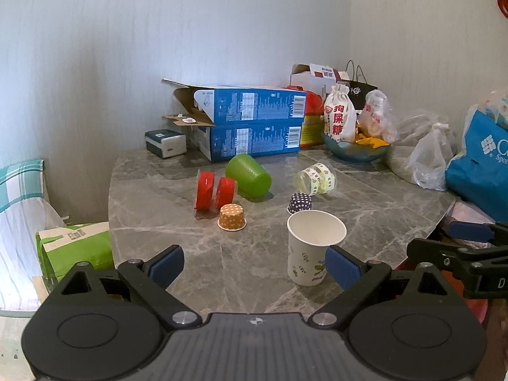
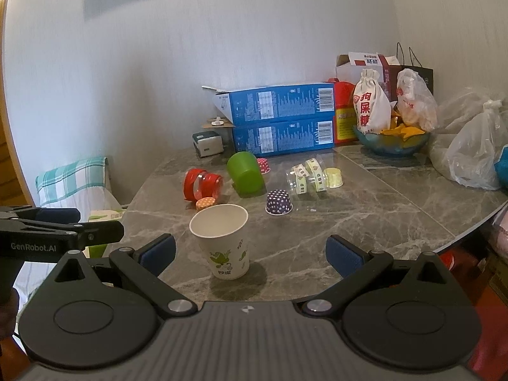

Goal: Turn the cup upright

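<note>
The paper cup (image 1: pixel 312 247) stands upright on the grey marble desk (image 1: pixel 177 184), mouth up and long axis vertical, near the desk's front edge. The left gripper (image 1: pixel 254 266) is spread wide, holding nothing; its right pad sits just beside the cup's lower wall, though I cannot tell if they touch. The right gripper (image 2: pixel 250 254) is also wide and empty, the cup standing between its fingers nearer the left one, apart from both. Behind the cup a green cup (image 1: pixel 249 175) lies on its side, base toward the cup. An orange dotted liner (image 1: pixel 231 217) and a purple one (image 1: pixel 300 202) sit upside down just behind the cup.
</note>
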